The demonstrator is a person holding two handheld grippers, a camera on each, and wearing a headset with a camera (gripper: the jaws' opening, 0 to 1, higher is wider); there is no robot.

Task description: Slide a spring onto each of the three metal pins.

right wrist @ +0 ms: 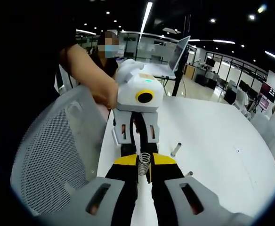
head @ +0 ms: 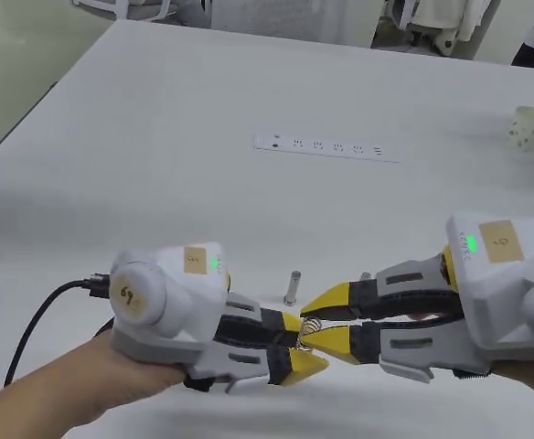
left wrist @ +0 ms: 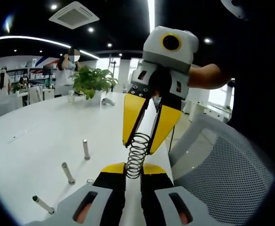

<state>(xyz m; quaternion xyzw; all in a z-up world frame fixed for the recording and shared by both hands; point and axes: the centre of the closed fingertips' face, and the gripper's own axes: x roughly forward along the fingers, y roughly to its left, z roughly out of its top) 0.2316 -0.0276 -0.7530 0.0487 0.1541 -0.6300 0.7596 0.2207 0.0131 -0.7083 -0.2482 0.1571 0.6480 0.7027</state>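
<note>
Pins (left wrist: 68,173) are all standing bare toward the tabletop's near edge, so nothing is done yet. Your left gripper (left wrist: 133,168) is pinching one end of a spring (left wrist: 138,153) near them, your right gripper (right wrist: 144,162) seemingly pinching the other.

- White table (head: 157,137), broad and pale, spread out before my claws
- White power strip (head: 325,146) lying flat near its middle
- Small white cup (head: 528,126) far right
- Three metal pins (left wrist: 86,149) standing in a row
</note>
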